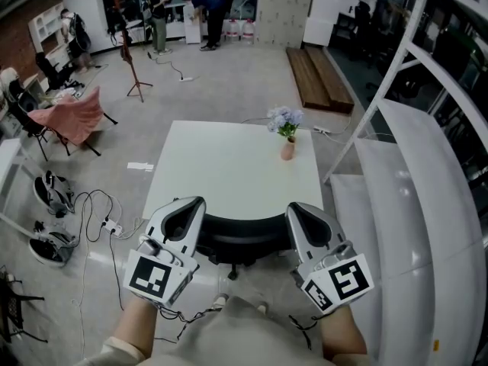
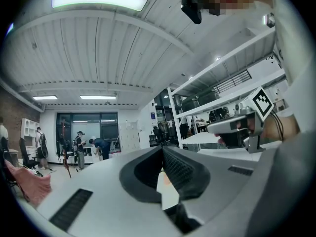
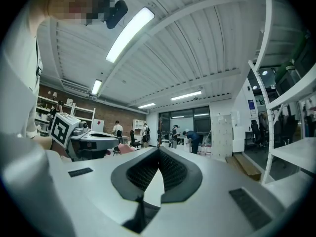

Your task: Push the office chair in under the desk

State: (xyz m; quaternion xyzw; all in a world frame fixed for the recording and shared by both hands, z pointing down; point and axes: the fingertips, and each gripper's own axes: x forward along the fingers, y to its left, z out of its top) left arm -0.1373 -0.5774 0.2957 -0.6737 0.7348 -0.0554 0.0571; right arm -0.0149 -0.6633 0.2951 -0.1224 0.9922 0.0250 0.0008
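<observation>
Chair (image 1: 240, 235) mostly hidden beneath desk (image 1: 229, 166), only its curved black back showing; left gripper (image 1: 189, 203) and right gripper (image 1: 302, 207) flanking, jaws closed empty, contact unclear.

The desk (image 1: 229, 166) has a smooth, matt white top, and the office chair (image 1: 238, 233) a matt black back.
</observation>
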